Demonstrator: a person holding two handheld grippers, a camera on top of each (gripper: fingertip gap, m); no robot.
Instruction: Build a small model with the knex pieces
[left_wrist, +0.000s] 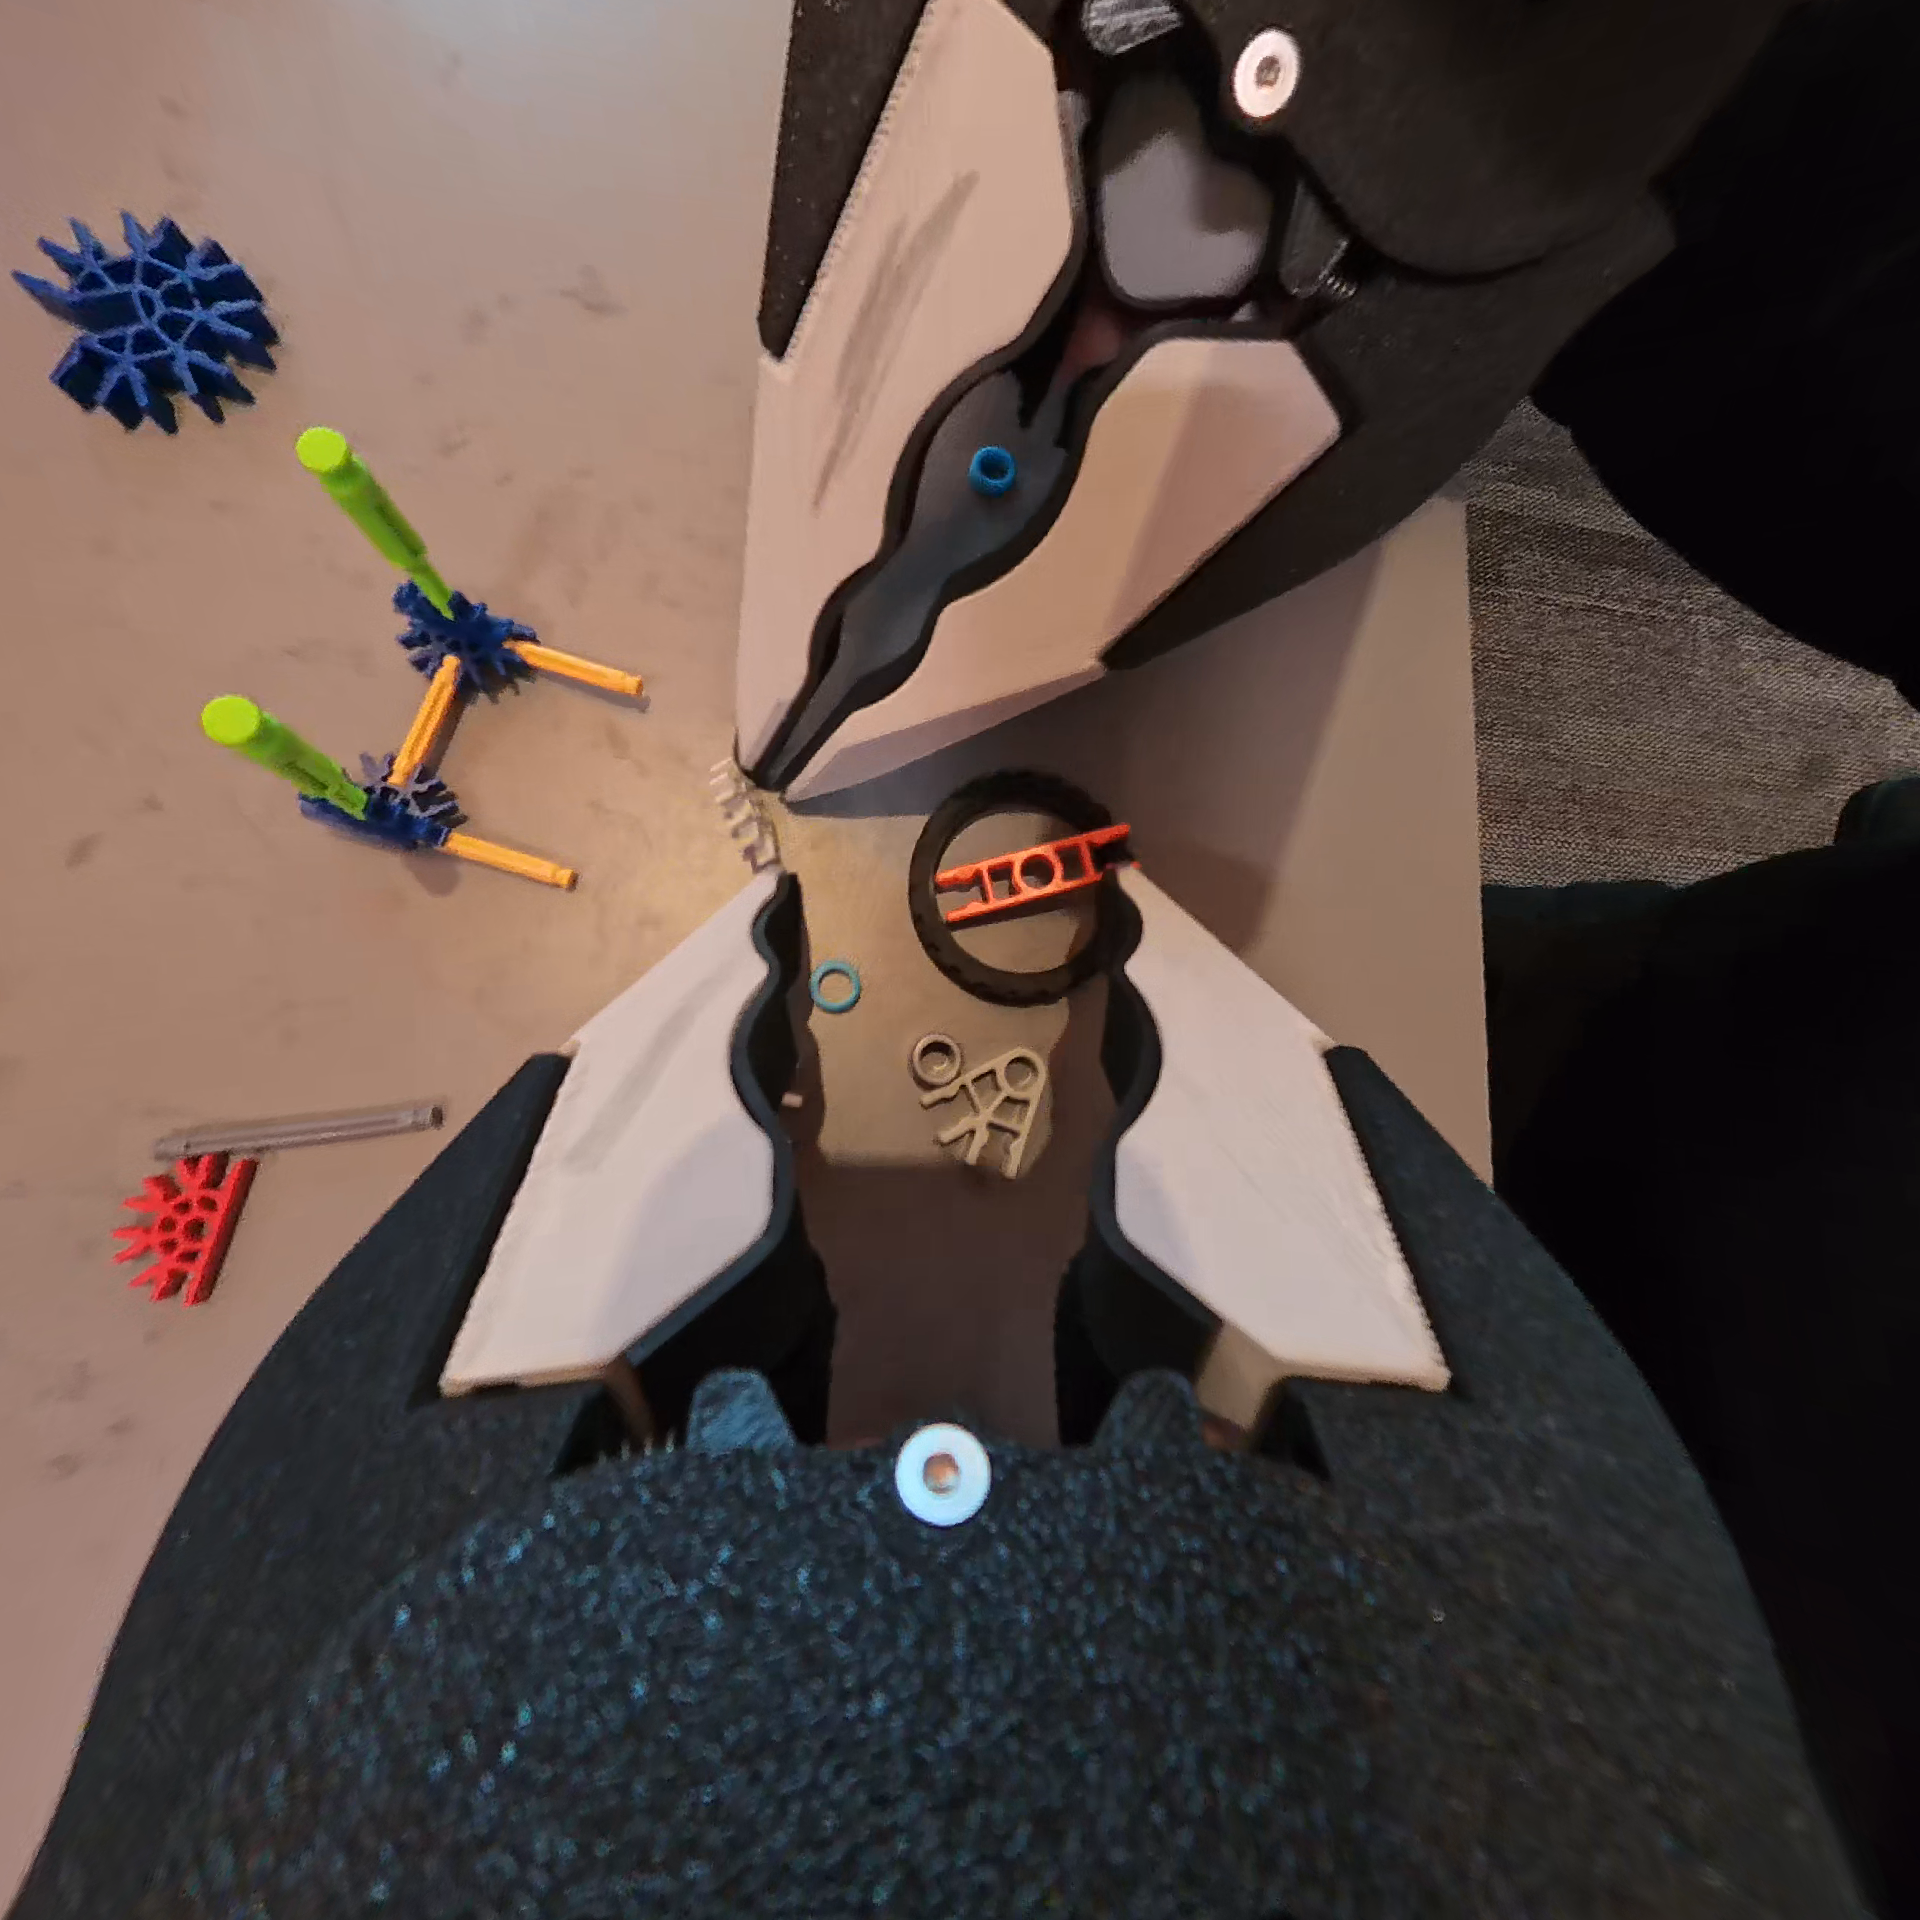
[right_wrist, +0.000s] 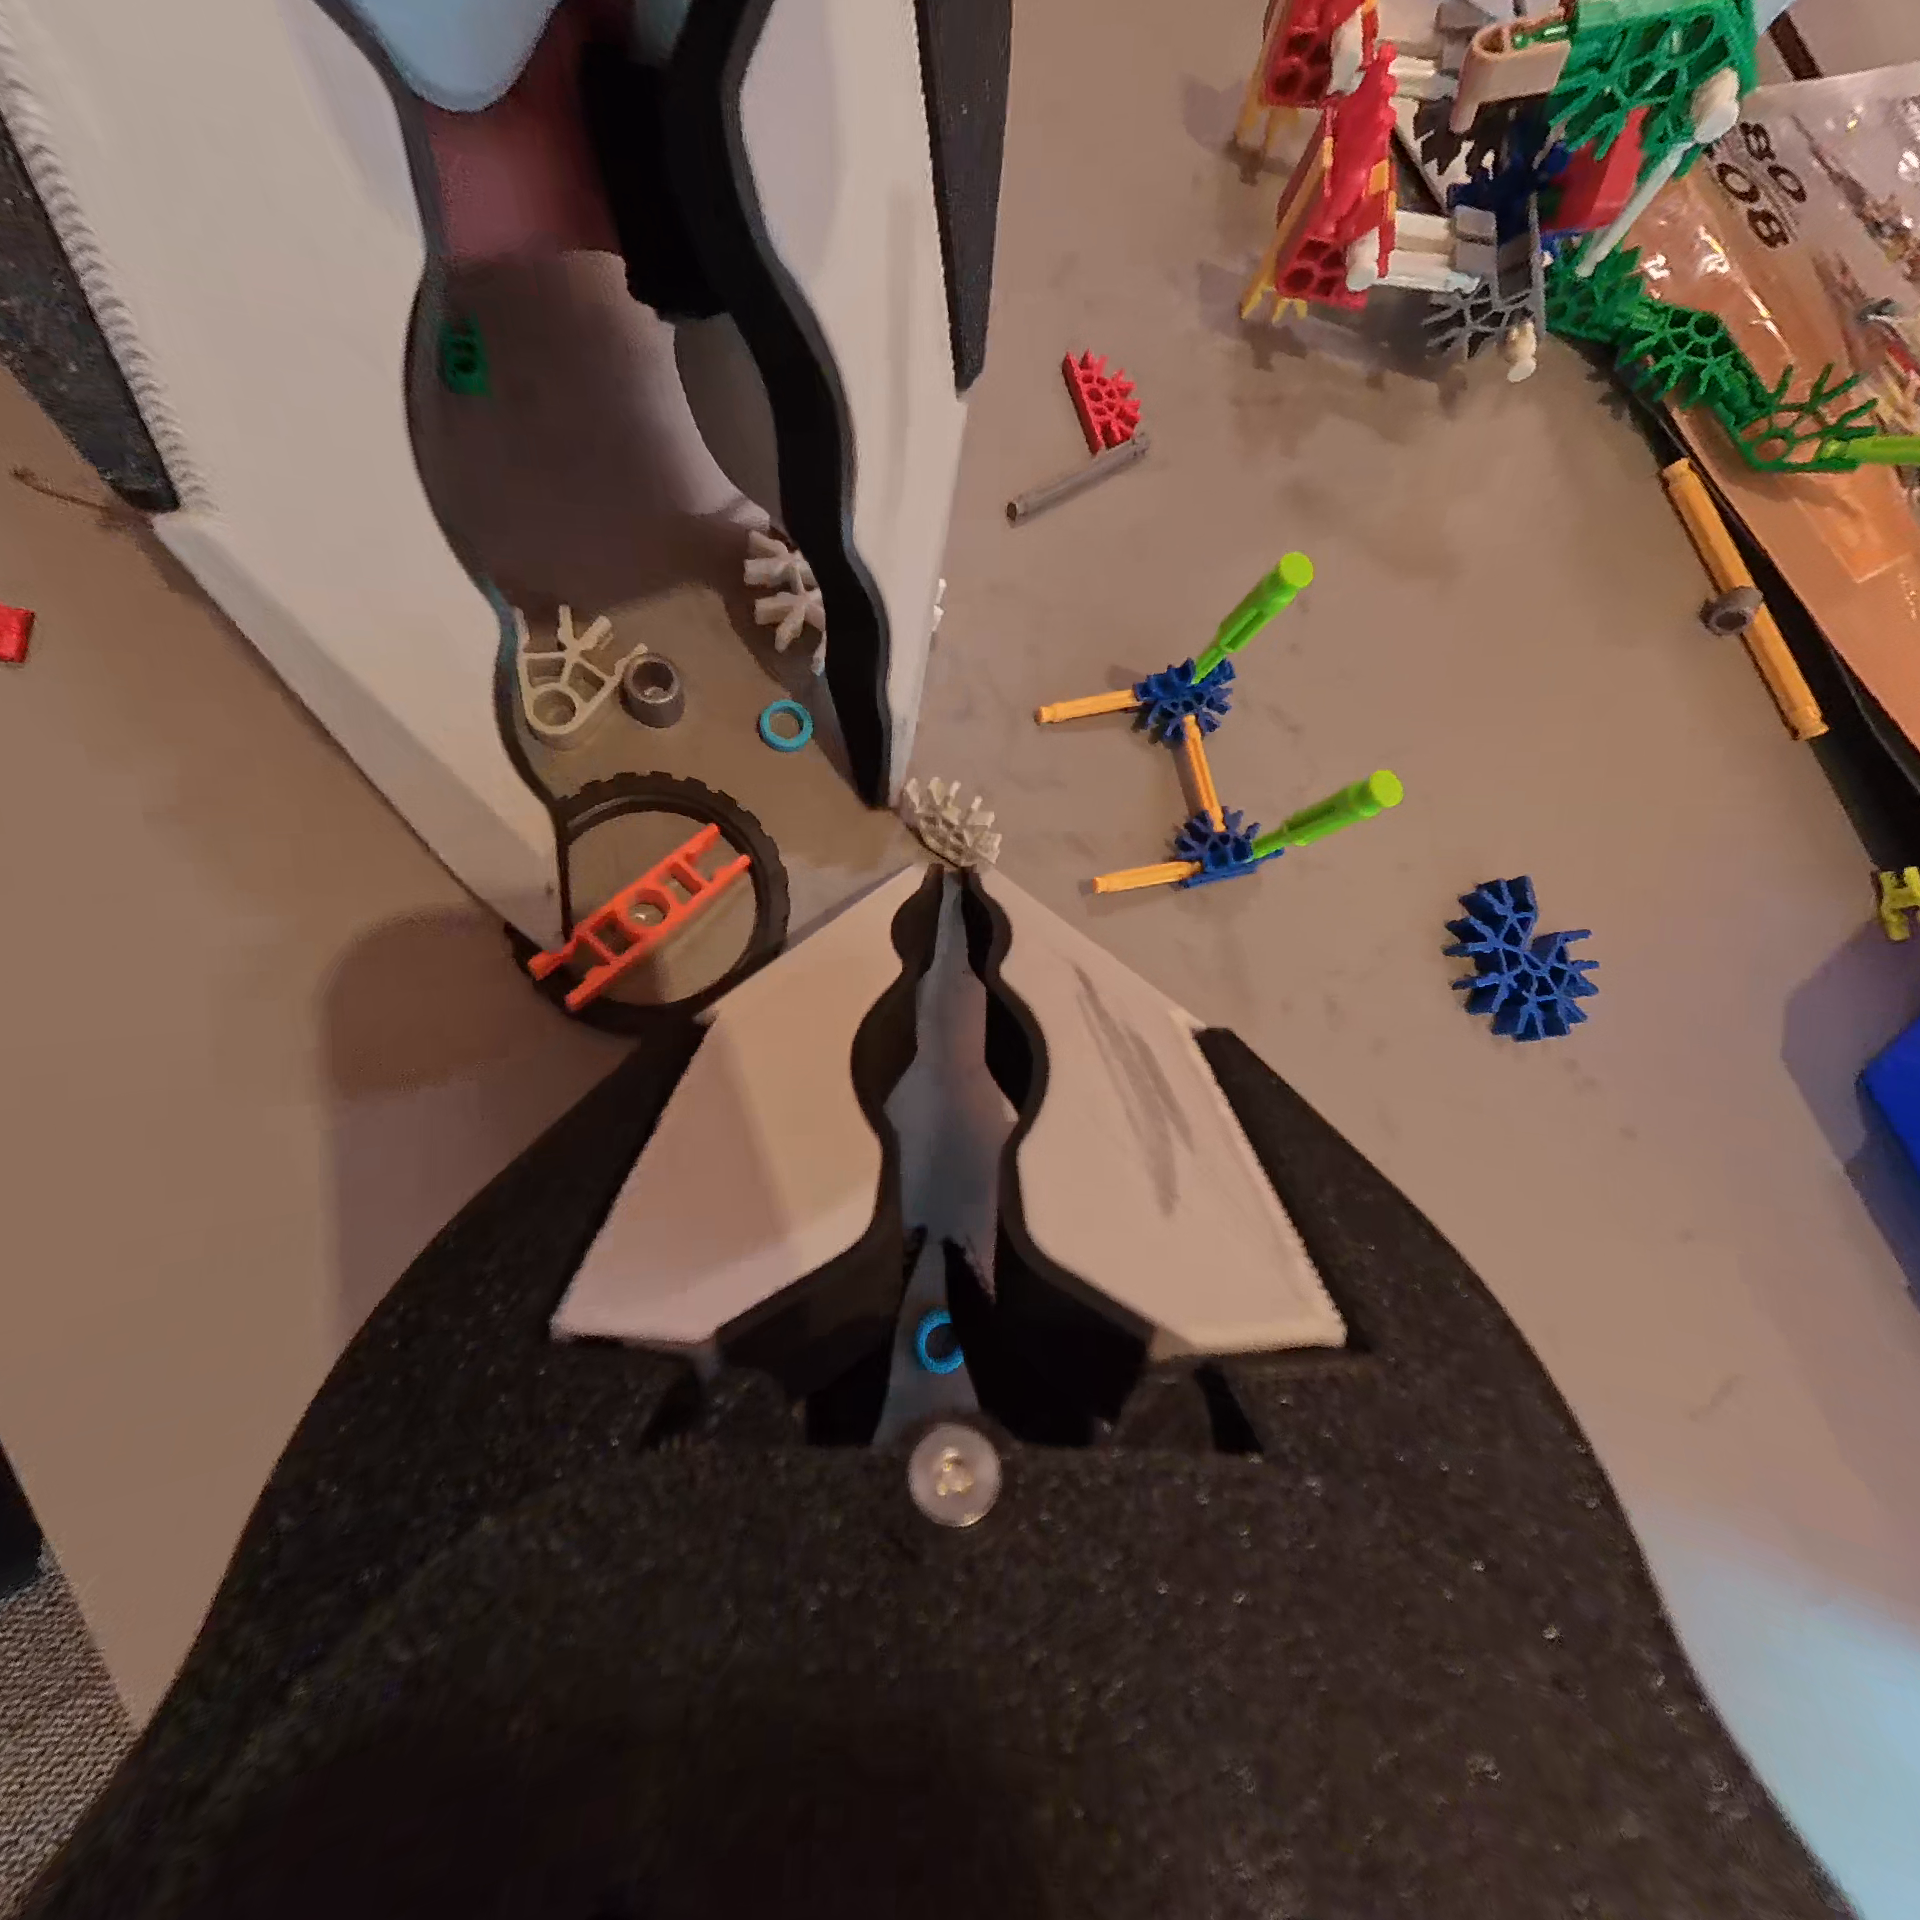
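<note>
Pinching a white snowflake-shaped connector (right_wrist: 951, 826) at their very tips, the right gripper (right_wrist: 951, 883) fingers are pressed together, the piece lying roughly flat just above the beige table (right_wrist: 1299, 1143). The left gripper (left_wrist: 940, 894) is spread wide over a black tyre ring (left_wrist: 1018, 894) with an orange bar (left_wrist: 1034, 873) laid across it, its long axis running left to right, tilted slightly. Nearby lie a teal ring (left_wrist: 834, 985) and a tan connector (left_wrist: 982, 1112). Beside them sits a blue-hub assembly (right_wrist: 1195, 769), green rods pointing up and away, yellow rods flat. Grey carpet (left_wrist: 1662, 644) shows past the table edge
</note>
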